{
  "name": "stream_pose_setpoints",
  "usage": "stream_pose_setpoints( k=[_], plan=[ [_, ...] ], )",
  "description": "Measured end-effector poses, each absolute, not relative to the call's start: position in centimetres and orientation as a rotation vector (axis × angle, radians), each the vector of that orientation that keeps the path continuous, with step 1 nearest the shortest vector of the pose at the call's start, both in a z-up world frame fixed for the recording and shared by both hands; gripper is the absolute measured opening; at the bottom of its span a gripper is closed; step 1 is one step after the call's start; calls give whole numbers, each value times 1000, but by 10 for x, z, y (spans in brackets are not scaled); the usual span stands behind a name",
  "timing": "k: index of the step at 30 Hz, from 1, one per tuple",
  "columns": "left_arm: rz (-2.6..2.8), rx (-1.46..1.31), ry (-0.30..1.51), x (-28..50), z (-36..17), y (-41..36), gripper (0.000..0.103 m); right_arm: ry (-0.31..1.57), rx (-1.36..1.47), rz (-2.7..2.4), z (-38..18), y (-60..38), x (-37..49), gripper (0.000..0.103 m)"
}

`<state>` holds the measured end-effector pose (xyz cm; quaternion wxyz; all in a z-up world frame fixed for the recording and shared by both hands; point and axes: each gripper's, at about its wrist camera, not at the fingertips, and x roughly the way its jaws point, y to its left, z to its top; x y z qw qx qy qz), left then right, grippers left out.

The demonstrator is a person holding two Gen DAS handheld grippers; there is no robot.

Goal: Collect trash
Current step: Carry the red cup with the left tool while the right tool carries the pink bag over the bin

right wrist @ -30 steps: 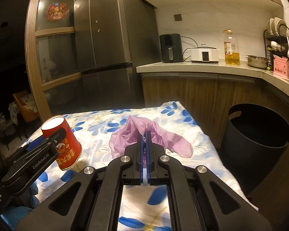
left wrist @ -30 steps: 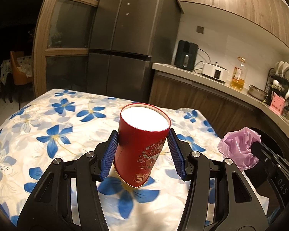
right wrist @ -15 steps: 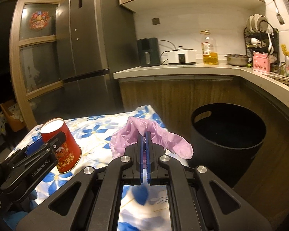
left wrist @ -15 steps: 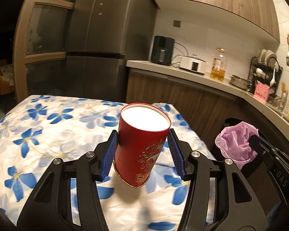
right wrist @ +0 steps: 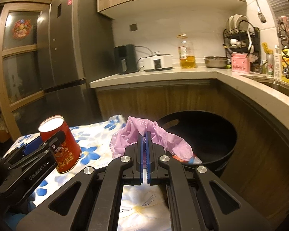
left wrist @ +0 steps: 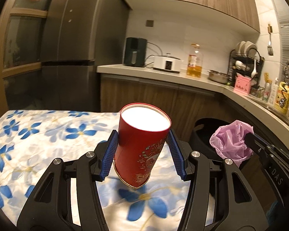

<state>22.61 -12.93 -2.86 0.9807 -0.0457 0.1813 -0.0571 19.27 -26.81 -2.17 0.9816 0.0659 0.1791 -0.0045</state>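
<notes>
Item 1, left: red cylindrical canister [left wrist: 142,146], clamped between the 2 blue ribbed pads [left wrist: 110,154] of the left gripper [left wrist: 143,152], held clear of the floral tablecloth [left wrist: 38,138] below it. Long axis near upright, tilted so that the top leans toward the far left and the base comes toward the camera. Top end closed by a flat white disc inside a thin red rim; side printed with a gold and white figure and characters; gold band at the base. In the right wrist view the canister [right wrist: 60,144] shows at left, over the table.

Item 2, right: crumpled pink plastic bag [right wrist: 150,138], thin and glossy, pinched in the right gripper [right wrist: 145,148], whose jaws stand together with only the film between them. It has no clear long axis; its loose folds spread to both sides of the fingers and 1 tail droops to the right. The bag hangs at the near rim of the black bin [right wrist: 212,134], beside the table edge. Coloured scraps lie in the bin under it.
</notes>
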Motion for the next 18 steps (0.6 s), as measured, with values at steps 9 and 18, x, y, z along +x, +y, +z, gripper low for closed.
stream_pose_setpoints(
  k=[9,18],
  plan=[
    [-228,-56,337,247,-15,-183,52,323,158,-115,-10,-314,201,3],
    [-343,-45,306,271,-7,-236,52,303,172,-197,0,-354,213,3]
  ],
)
